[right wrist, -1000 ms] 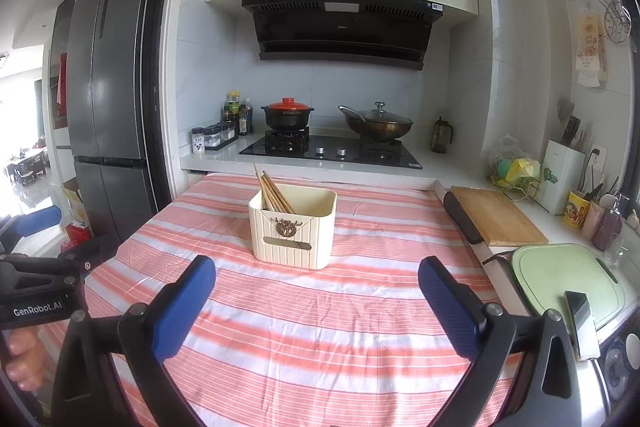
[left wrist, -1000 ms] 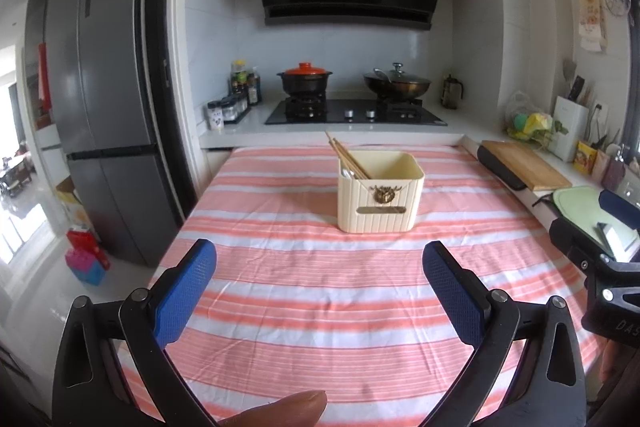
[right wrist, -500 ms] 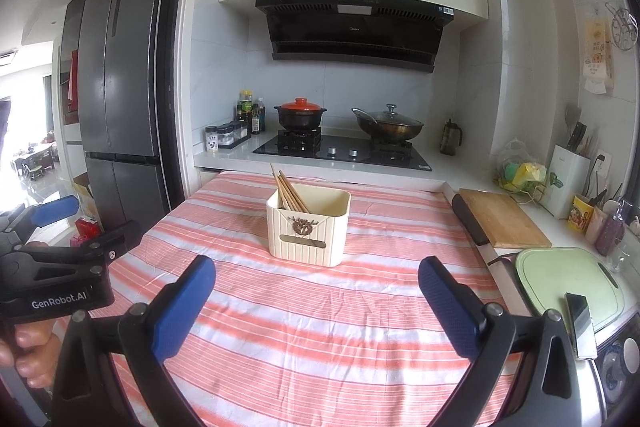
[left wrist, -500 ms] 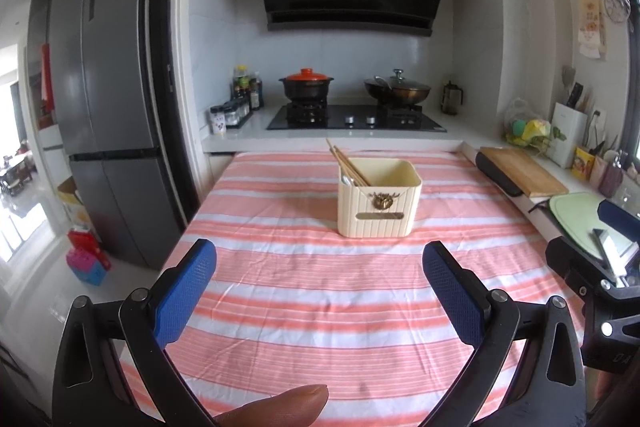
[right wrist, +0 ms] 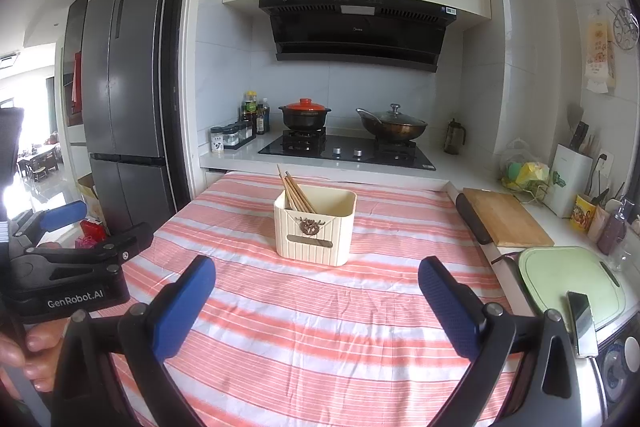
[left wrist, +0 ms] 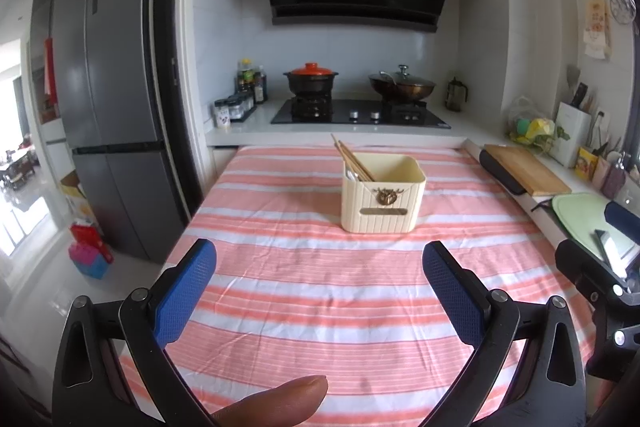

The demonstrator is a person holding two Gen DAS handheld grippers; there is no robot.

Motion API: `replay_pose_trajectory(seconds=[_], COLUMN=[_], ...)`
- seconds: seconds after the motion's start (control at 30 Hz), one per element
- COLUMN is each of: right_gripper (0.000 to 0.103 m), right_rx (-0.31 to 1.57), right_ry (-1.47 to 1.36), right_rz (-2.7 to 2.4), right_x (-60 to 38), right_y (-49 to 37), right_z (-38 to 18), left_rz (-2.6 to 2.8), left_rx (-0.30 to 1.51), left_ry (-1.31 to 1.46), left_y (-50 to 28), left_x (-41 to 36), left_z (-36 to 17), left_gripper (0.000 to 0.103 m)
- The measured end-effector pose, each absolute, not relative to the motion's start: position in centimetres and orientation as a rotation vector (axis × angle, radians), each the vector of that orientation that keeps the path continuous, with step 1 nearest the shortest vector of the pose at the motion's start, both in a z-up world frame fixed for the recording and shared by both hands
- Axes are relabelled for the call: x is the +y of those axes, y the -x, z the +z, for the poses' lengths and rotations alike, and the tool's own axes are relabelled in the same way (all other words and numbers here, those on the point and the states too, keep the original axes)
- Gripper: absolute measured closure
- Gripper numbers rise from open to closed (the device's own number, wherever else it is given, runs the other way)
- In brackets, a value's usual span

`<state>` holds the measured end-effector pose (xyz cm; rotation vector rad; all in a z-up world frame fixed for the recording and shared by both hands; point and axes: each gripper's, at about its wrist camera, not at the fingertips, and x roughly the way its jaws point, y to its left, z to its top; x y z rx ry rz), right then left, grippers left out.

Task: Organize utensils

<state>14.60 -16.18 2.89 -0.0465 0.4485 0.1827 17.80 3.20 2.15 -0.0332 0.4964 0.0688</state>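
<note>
Both grippers are empty: your left gripper (left wrist: 319,287) hangs over the near end of the striped tablecloth (left wrist: 304,307) with its blue pads spread wide, and your right gripper (right wrist: 317,291) is spread the same way, gripping nothing. Your fingertip (left wrist: 280,401) intrudes at the bottom edge of the left wrist view — keep it clear of the lens.

No loose utensil shows on the cloth between the grippers and the holder. Judged from this, the sorting appears to be at or near its end.

The cream utensil holder (right wrist: 315,230) stands upright near the middle of the table, well ahead of both grippers. The chopsticks (right wrist: 295,193) sit in its left portion, close to the left wall. Whether a divider separates compartments cannot be told from here.

Orientation: the chopsticks' long axis runs steeply upward, leaning toward the left and far side, with the upper ends projecting above the rim and the lower ends hidden inside.

Hazards, should you approach again:
- A spread pad catching the projecting chopstick ends would lever the bundle out — or tip the holder.
- The holder looks light; a push on its wall could slide it and wrinkle the cloth.
- The two grippers work close together; crossing paths risks a collision.
</note>
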Motion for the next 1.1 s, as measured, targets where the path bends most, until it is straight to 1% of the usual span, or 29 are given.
replay_pose_trajectory(seconds=[0.43,1.1], right_gripper=[0.000,0.000], right_rx=[0.474,0.480], right_ry=[0.045,0.053], right_rz=[0.173,0.177], right_x=[-16.00,-15.85], right_y=[-15.10,-15.32], right_z=[2.61,2.65], left_rz=[0.083,0.091], left_rx=[0.510,0.483], left_ry=[0.020,0.027], left_y=[-18.42,-18.22], left_x=[3.06,3.18], left_z=[1.67,1.76], left_gripper=[0.000,0.000])
